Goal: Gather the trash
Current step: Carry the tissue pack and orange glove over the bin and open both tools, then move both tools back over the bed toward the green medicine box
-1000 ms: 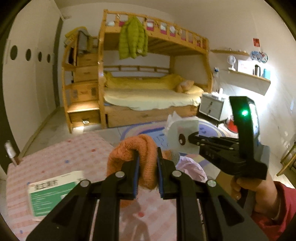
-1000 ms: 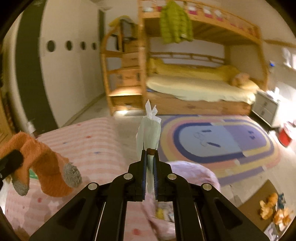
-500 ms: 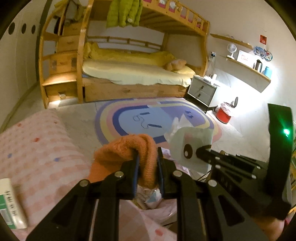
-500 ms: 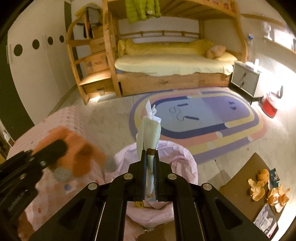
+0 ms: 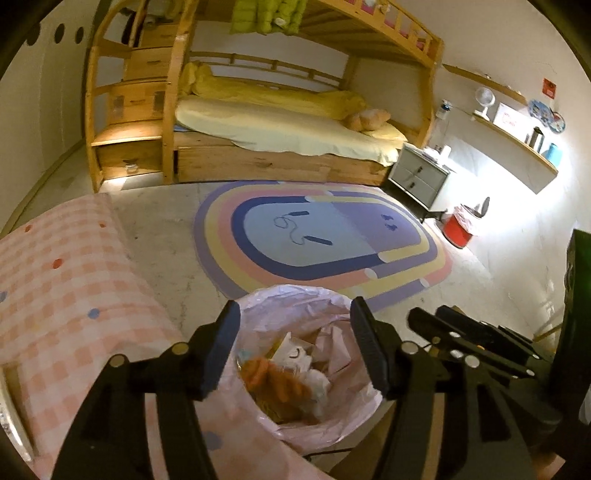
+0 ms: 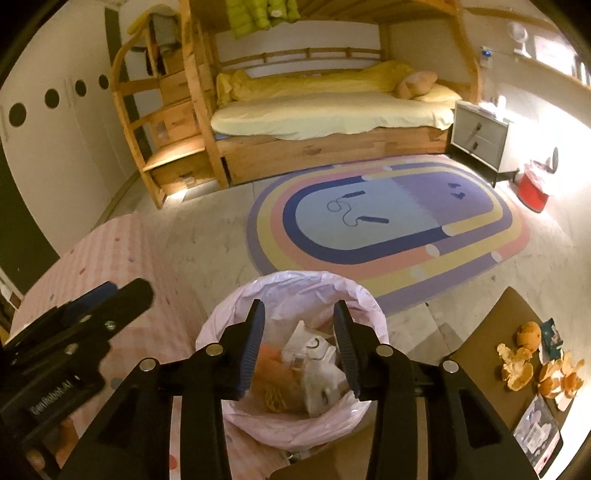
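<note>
Left wrist view | left gripper (image 5: 293, 341) jaws just opened, nothing between | right gripper (image 6: 299, 341) likewise released | orange sock (image 5: 275, 384) and wrapper (image 6: 321, 397) inside pink-lined bin (image 6: 295, 284) | checked bed cover (image 5: 66, 295) beside bin | striped rug (image 6: 388, 221) and bunk bed (image 5: 258, 122) beyond

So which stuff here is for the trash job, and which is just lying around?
For the job:
- bin with pink bag
- orange knitted thing in it
- orange peels
- both open grippers

Just lying around:
- rug
- bunk bed
- nightstand
- green jacket
</note>
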### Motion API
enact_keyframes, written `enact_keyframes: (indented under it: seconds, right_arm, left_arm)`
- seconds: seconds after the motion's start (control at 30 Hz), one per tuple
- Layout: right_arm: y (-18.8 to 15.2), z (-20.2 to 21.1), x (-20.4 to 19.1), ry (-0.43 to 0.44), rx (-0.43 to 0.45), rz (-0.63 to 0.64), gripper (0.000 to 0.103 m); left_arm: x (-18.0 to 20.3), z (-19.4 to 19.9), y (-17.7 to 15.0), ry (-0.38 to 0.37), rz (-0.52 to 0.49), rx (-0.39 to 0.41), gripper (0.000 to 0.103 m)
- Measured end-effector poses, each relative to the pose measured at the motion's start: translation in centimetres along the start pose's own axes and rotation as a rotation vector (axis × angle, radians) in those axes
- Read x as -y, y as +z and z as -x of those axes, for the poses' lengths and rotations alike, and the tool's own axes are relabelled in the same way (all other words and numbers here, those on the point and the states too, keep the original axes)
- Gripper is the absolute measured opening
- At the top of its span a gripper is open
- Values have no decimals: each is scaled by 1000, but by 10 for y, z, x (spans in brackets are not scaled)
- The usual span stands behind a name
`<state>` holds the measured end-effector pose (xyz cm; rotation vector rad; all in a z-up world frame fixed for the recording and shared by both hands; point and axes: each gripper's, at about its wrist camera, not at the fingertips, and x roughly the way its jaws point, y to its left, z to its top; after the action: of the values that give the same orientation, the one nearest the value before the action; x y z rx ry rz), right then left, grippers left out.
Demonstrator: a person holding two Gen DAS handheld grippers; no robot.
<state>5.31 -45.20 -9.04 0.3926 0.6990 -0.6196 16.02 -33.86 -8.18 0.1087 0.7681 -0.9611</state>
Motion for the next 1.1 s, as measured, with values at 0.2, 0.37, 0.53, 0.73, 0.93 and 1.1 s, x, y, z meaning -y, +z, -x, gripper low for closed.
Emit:
enact_keyframes:
  seconds: [0.2, 0.37, 0.53, 0.73, 0.93, 1.1]
  right_arm:
    - [-1, 12, -9, 10, 37, 23, 40]
    - [0, 23, -21, 25, 77, 32, 40]
    - [-3, 32, -42, 64, 94, 59, 40]
    - [-10, 36, -90, 139, 83, 157, 40]
    - [-24, 43, -146, 247, 71, 266, 40]
    - [-40, 48, -192, 313, 59, 379, 46]
  left_arm:
    - [-18, 28, -2, 65, 41, 38, 60]
    - [-29, 59, -6, 110, 56, 79, 60]
    - [-40, 96, -14, 155, 63, 120, 60]
    - [-63, 138, -30, 258, 51, 145, 63]
    - [-104, 184, -54, 404, 102, 156, 66]
    - [-153, 223, -83, 529, 215, 139, 67]
